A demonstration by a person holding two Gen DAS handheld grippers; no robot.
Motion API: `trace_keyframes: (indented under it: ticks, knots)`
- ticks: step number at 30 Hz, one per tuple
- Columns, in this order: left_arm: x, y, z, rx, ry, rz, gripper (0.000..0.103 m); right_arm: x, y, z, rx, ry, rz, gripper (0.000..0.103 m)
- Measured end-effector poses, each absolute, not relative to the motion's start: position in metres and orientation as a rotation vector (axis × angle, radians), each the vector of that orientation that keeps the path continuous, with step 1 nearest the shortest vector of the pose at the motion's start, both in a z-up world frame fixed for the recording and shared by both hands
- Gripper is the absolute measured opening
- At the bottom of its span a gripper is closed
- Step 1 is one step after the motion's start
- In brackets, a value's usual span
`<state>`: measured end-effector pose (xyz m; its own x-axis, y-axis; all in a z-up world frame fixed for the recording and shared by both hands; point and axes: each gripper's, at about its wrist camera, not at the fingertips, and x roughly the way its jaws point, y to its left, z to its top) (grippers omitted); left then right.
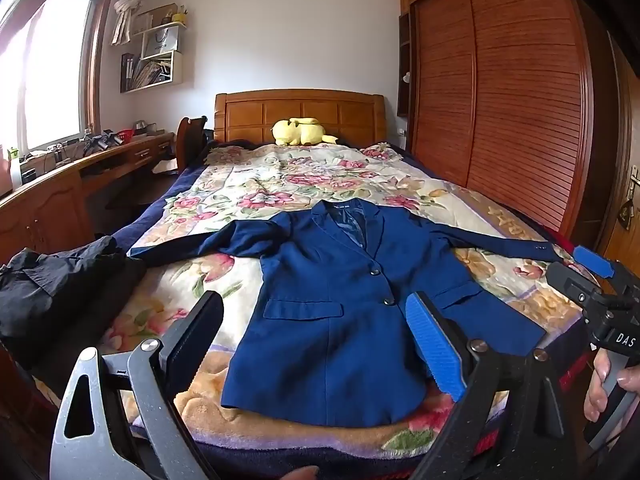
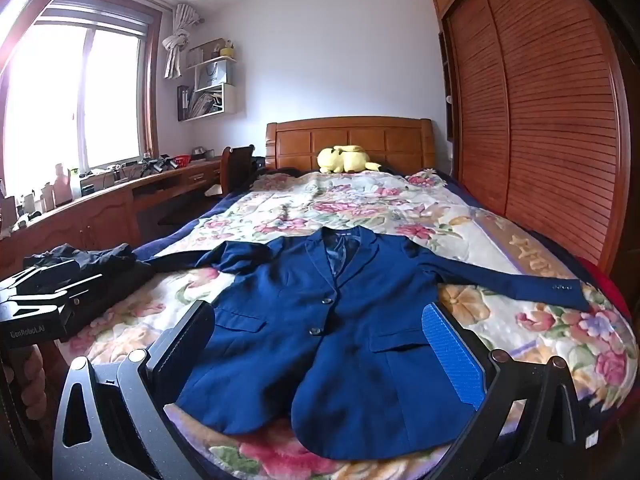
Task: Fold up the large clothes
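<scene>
- Left wrist view, going from left to right with the navy blue suit jacket [image 1: 340, 300] as the landmark: this jacket lies face up and flat on the floral quilted bed cover [image 1: 280, 184], collar toward the carved wooden headboard [image 1: 300, 114], both sleeves spread out to the sides, 2 dark buttons down its front.
- Far left of the jacket, a long wooden desk [image 1: 60, 192] runs under the bright window [image 1: 48, 72].
- Just left of the jacket's left-hand sleeve cuff, a crumpled black garment [image 1: 52, 284] sits on the bed edge.
- Left gripper [image 1: 316, 340] hangs over the jacket's hem, above the near edge of the bed, with its jaws spread wide and nothing between them; neither finger touches the cloth.
- Beyond the jacket's collar, a yellow plush toy [image 1: 302, 132] rests against the headboard.
- Right of the jacket, a reddish slatted wooden wardrobe [image 1: 520, 100] lines the wall.
- Right gripper [image 2: 320, 348], seen in its own wrist view, also hangs over the jacket's lower half, jaws fully apart and holding nothing.
- At the far right of the left wrist view, beside the jacket's right-hand sleeve, a person's hand [image 1: 608, 388] grips the right gripper's handle.
</scene>
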<state>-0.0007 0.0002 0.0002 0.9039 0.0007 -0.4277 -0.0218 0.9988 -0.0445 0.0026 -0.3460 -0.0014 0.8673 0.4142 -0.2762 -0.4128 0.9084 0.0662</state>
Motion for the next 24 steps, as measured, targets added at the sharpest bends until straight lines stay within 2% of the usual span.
trace_keyframes:
  ticks: [24]
  knots:
    - [-0.0036,0.0014,0.0063,-0.04,0.44,0.017,0.093,0.0026,-0.3467,-0.0024,0.009,0.286,0.434,0.103]
